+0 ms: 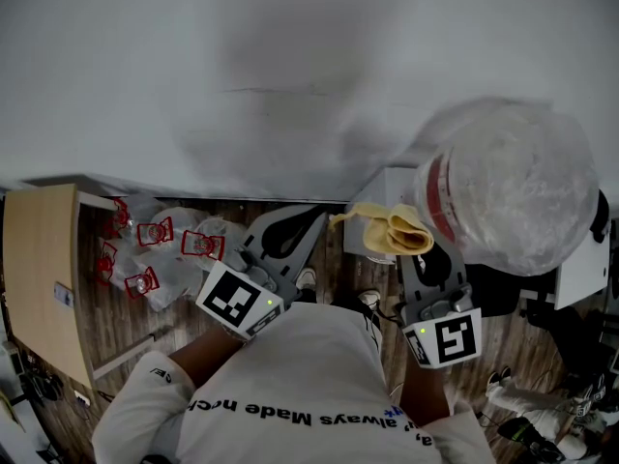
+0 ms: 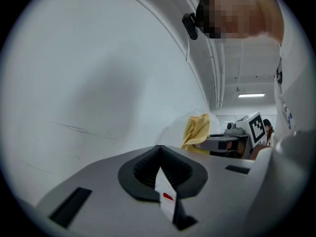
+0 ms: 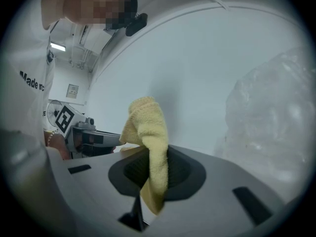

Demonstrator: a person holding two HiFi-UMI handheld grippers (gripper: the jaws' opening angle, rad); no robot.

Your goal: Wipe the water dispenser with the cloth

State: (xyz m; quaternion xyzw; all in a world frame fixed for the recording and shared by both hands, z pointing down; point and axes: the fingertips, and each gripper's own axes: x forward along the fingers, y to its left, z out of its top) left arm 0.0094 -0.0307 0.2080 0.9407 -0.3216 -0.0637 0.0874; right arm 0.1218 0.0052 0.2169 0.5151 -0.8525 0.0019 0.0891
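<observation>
Right tongs [image 3: 154, 174] clamped on the yellow cloth [image 3: 147, 132], cloth raised just beside the clear bottle [image 1: 513, 191] atop the white water dispenser [image 1: 387, 189], left tongs [image 2: 160, 168] drawn together, gripping nothing, alongside, both facing the pale wall [image 1: 290, 66].

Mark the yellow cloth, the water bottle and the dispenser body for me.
yellow cloth [image 1: 398, 230]: head view, its folded middle.
water bottle [image 1: 517, 191]: head view, middle of its clear shell.
dispenser body [image 1: 385, 191]: head view, white top beside the bottle.
</observation>
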